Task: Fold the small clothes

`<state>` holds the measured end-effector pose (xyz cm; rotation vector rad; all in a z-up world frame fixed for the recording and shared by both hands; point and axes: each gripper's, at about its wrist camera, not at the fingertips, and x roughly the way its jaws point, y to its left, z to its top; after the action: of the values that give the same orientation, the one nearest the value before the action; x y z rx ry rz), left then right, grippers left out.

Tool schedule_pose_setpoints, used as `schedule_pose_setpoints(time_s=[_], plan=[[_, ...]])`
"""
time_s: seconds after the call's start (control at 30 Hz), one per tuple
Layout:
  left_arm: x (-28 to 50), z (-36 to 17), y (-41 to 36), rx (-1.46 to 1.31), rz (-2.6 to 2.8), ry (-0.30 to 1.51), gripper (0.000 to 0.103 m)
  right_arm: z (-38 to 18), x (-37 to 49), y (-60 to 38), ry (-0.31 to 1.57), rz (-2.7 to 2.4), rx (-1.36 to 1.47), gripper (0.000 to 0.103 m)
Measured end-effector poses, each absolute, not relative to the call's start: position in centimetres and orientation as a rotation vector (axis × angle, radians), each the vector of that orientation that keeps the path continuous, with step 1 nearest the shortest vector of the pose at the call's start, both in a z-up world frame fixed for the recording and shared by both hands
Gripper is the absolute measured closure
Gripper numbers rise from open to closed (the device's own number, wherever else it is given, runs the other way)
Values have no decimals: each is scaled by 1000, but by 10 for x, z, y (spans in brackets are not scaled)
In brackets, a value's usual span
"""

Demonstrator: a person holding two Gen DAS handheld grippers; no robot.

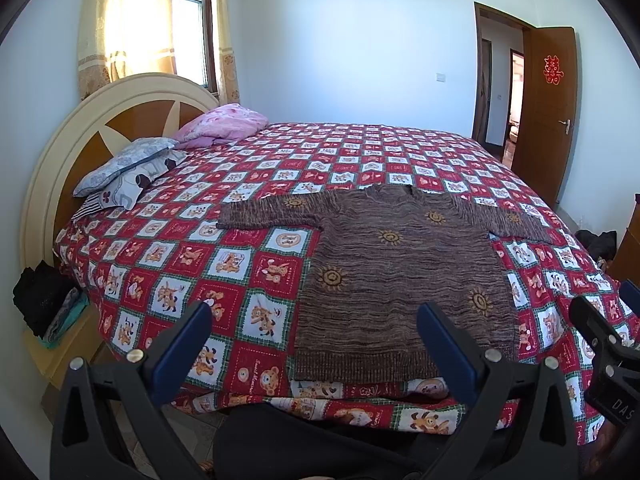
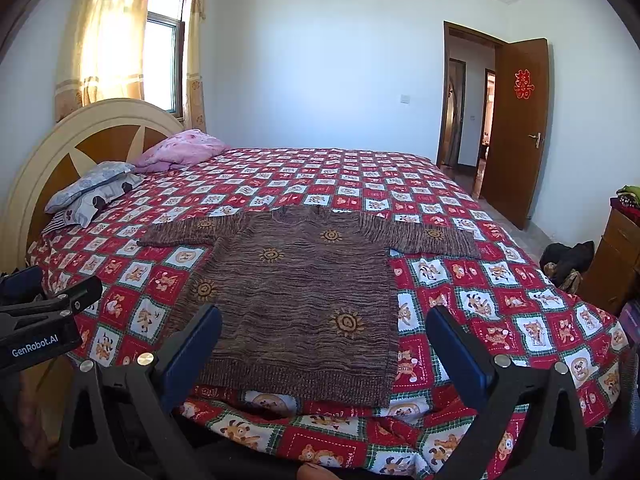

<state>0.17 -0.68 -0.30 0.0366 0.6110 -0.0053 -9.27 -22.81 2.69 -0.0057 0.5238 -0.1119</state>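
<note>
— Now, where to begin with the brown sweater (image 1: 400, 272)?
— Spread flat on the bed (image 1: 248, 264), sleeves out, hem nearest, just beyond both sets of fingers.
— Left gripper (image 1: 316, 328)?
— Spread wide, empty, short of the hem. Right gripper (image 2: 324, 332) likewise, gripping nothing.
— Best approach?
— Probably pinch one sleeve at cuff and shoulder, lift low, lay across the chest. Keep knit taut; avoid snagging the quilt underneath.

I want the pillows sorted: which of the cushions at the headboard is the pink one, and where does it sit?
The pink pillow lies farthest along the headboard, toward the window; the two grey patterned pillows are stacked nearer the camera.
</note>
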Motion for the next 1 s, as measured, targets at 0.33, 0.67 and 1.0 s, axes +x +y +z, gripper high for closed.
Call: schedule_pose_setpoints(time_s=[0.33, 0.67, 1.0], plan=[[2, -4, -8, 36, -4, 611, 0, 24, -90, -228, 537, -106, -2, 1], [2, -5, -9, 36, -4, 615, 0, 22, -89, -229, 542, -103, 2, 1], [2, -6, -10, 37, -5, 616, 0, 20, -89, -228, 547, -98, 5, 1]])
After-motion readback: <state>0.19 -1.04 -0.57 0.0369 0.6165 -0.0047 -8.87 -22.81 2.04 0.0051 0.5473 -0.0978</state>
